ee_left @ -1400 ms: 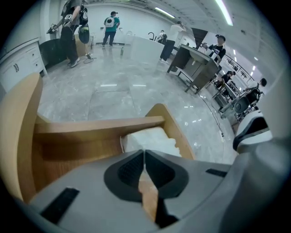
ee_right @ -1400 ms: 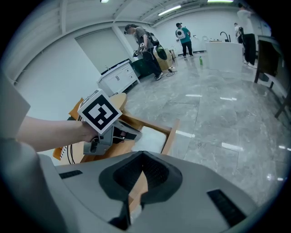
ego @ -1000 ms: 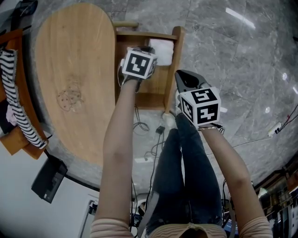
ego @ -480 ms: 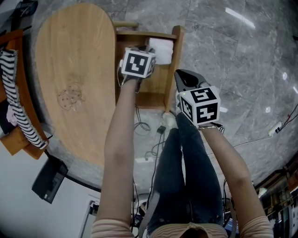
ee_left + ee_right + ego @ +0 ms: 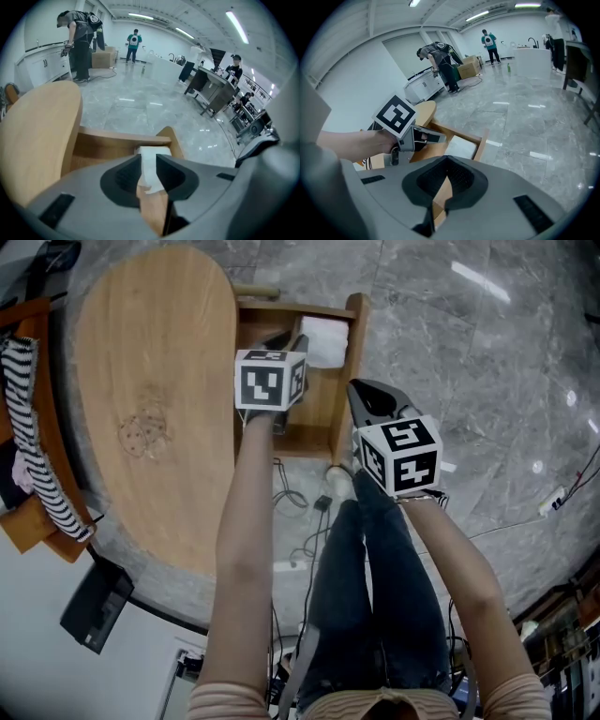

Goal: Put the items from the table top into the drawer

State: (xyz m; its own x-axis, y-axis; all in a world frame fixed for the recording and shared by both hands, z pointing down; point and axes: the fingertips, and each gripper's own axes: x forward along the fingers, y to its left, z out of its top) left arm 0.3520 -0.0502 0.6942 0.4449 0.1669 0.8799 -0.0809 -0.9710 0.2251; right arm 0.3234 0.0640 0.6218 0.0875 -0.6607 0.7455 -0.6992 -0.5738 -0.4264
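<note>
left tongs just opened, apart, clear of pack lying in drawer: looks released | right tongs together, empty, waiting | counter: nothing left

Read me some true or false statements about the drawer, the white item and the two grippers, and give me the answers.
1. The drawer stands open. True.
2. The white item lies on the table top. False: it lies at the drawer's far end.
3. The left gripper is clamped on the white item. False: its jaws have just been opening and stand apart with nothing between the pads. The item lies in the drawer beyond them.
4. The right gripper is outside the drawer, on its right in the head view. True.
</note>
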